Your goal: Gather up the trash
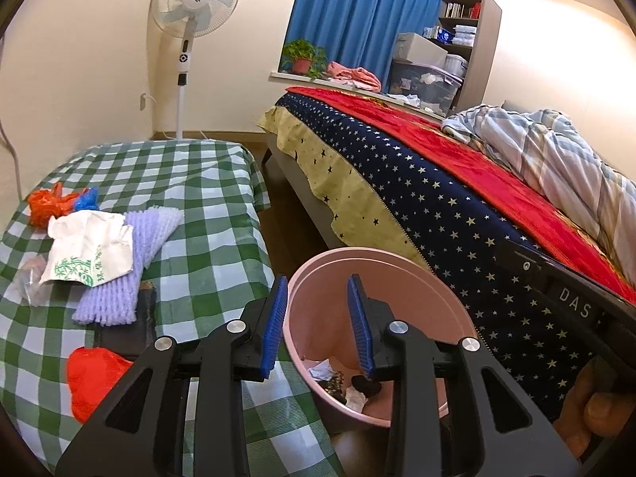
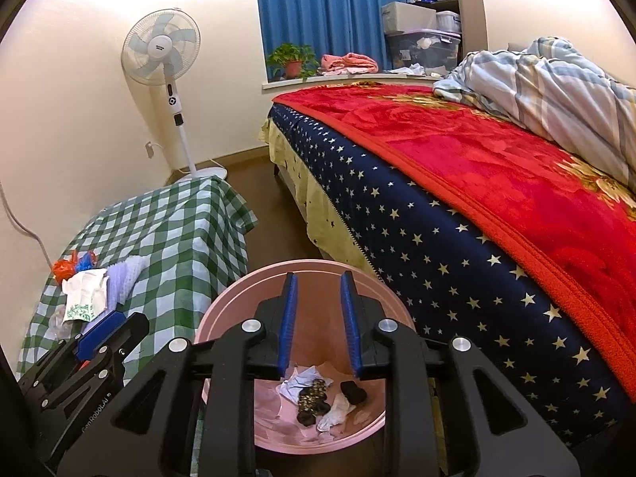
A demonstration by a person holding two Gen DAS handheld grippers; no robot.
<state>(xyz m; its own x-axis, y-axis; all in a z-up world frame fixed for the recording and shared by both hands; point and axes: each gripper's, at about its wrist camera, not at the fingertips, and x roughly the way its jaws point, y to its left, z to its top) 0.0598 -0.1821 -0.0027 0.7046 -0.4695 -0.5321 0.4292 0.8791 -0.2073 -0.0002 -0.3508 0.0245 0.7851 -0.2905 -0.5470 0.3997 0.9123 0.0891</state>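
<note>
- Where the two views overlap, a pink bin (image 2: 222, 318) is seen on the floor between the checked table (image 1: 206, 206) and the bed (image 1: 437, 214).
- The right gripper (image 2: 318, 326) is held over the bin's mouth, its blue pads (image 2: 289, 326) parted and nothing gripped between them.
- The left gripper (image 1: 318, 326) is held at the bin's (image 1: 417, 290) table-side rim, jaws spread wide and empty; its left pad is over the cloth edge, its right pad over the bin.
- In the bin's bottom, crumpled white paper (image 2: 298, 381), dark lumps (image 2: 353, 389) and a speckled dark scrap (image 2: 314, 393) are seen.
- On the table, trash is left: a white paper bag (image 1: 91, 250) with green print lies on a lilac foam net (image 1: 131, 278).
- An orange plastic bag (image 1: 43, 206) and a blue scrap (image 1: 87, 198) are bunched just behind the paper bag.
- A clear crumpled wrapper (image 1: 28, 278) lies at the paper bag's left, and a red bag (image 1: 91, 377) lies near the table's front edge.
- A dark flat item (image 1: 135, 330) is partly covered by the net; what it is cannot be told.
- A fan (image 1: 194, 0) stands in the corner.
</note>
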